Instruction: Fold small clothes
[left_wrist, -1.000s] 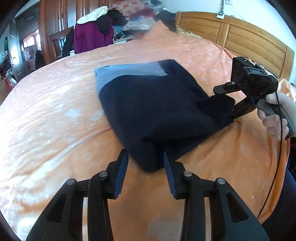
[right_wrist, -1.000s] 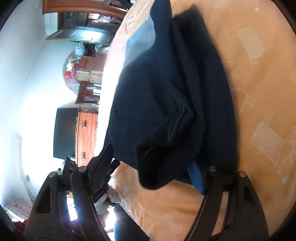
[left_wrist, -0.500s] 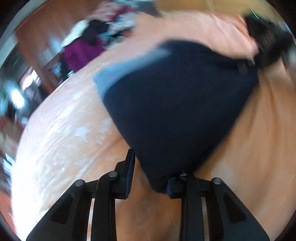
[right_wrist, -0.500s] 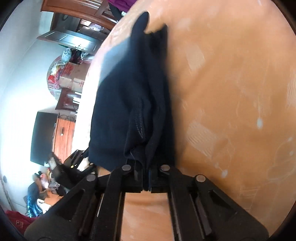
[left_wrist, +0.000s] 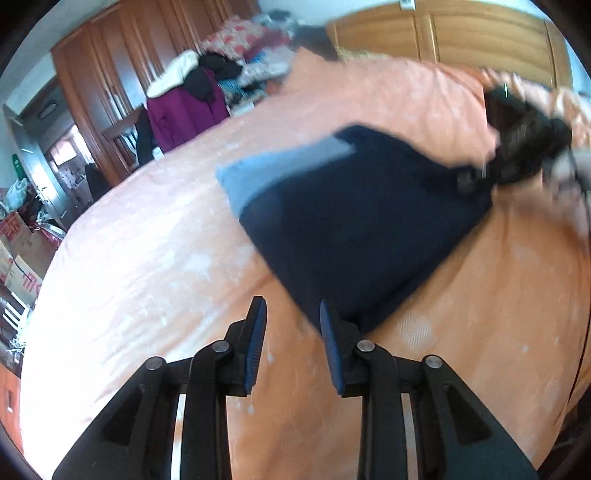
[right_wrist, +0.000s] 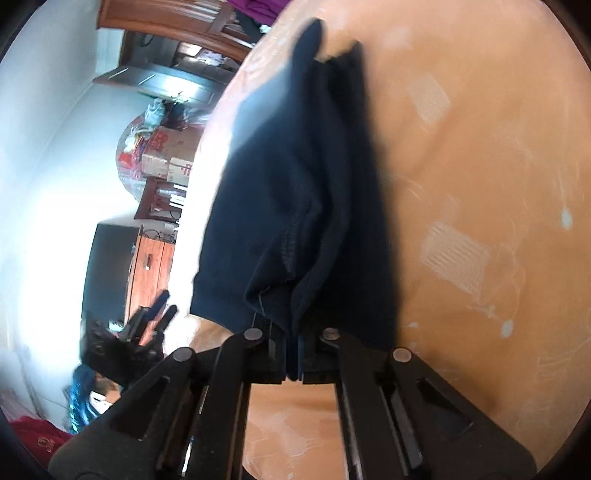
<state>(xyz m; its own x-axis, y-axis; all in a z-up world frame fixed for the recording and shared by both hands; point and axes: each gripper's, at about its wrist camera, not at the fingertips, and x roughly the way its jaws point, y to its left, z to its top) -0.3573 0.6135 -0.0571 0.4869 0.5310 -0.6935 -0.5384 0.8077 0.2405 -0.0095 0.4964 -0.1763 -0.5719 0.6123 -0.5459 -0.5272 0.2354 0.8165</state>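
Note:
A folded dark navy garment (left_wrist: 354, 229) with a light blue band (left_wrist: 280, 170) at its far left lies on the orange bedspread (left_wrist: 147, 266). My left gripper (left_wrist: 291, 332) is open just in front of the garment's near corner; the corner touches the right finger's tip. My right gripper (left_wrist: 476, 181) is blurred in the left wrist view and grips the garment's right corner. In the right wrist view my right gripper (right_wrist: 293, 354) is shut on the bunched layers of the navy garment (right_wrist: 295, 206). The left gripper (right_wrist: 159, 310) shows small at the lower left.
A wooden headboard (left_wrist: 461, 33) runs along the far side of the bed. A purple coat (left_wrist: 184, 110) hangs on a chair beside wardrobes (left_wrist: 110, 74). Cardboard boxes (left_wrist: 18, 258) stand at the far left. A hand (left_wrist: 569, 166) holds the right gripper.
The right gripper has shut on the garment's right corner and pulled it. The left gripper has drawn back slightly from the near corner and stays open. Both views are blurred by motion.

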